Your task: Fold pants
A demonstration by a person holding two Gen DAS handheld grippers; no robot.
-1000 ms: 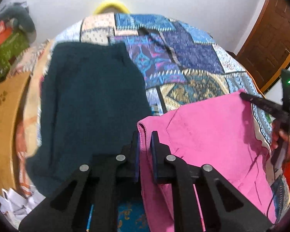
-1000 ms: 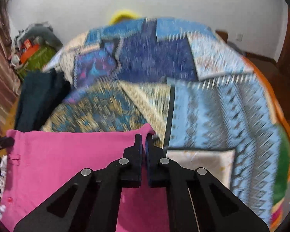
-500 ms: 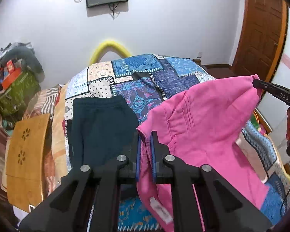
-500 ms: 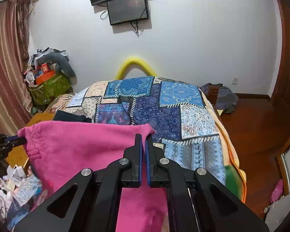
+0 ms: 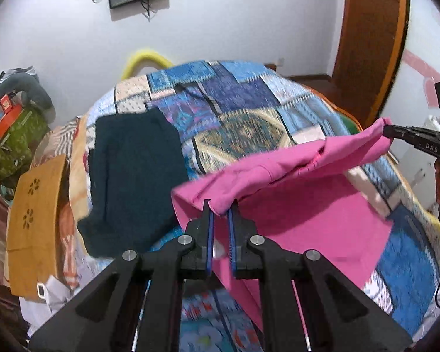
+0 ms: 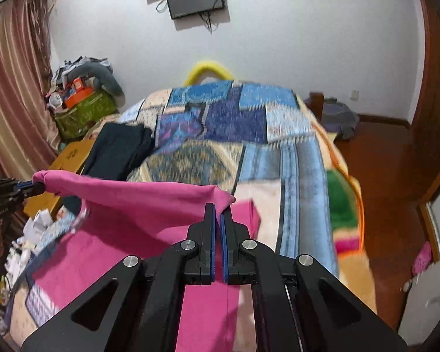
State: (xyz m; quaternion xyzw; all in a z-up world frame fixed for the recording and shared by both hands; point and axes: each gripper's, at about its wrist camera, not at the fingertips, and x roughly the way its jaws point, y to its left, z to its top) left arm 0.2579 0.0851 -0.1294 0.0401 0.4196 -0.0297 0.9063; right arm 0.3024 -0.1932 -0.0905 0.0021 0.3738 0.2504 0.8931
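Observation:
The pink pants [image 5: 302, 205] hang stretched between my two grippers above the patchwork bed [image 5: 243, 111]. My left gripper [image 5: 220, 208] is shut on one top corner of the pants. My right gripper [image 6: 218, 209] is shut on the other top corner; it also shows at the right edge of the left wrist view [image 5: 396, 132]. In the right wrist view the pants [image 6: 138, 205] sag between the corners, and their lower part lies on the bed's near end. The left gripper shows at that view's left edge [image 6: 29, 189].
A dark teal folded garment [image 5: 132, 176] lies on the bed's left side. A wooden stool [image 5: 35, 220] and a green bag [image 5: 14, 143] stand left of the bed. A wooden door [image 5: 369, 44] is at the right. Clutter lies on the floor [image 6: 29, 234].
Both grippers have lifted the pants off the bed, raised them high, then lowered them forward over the bed. The top edge now sags between the held corners.

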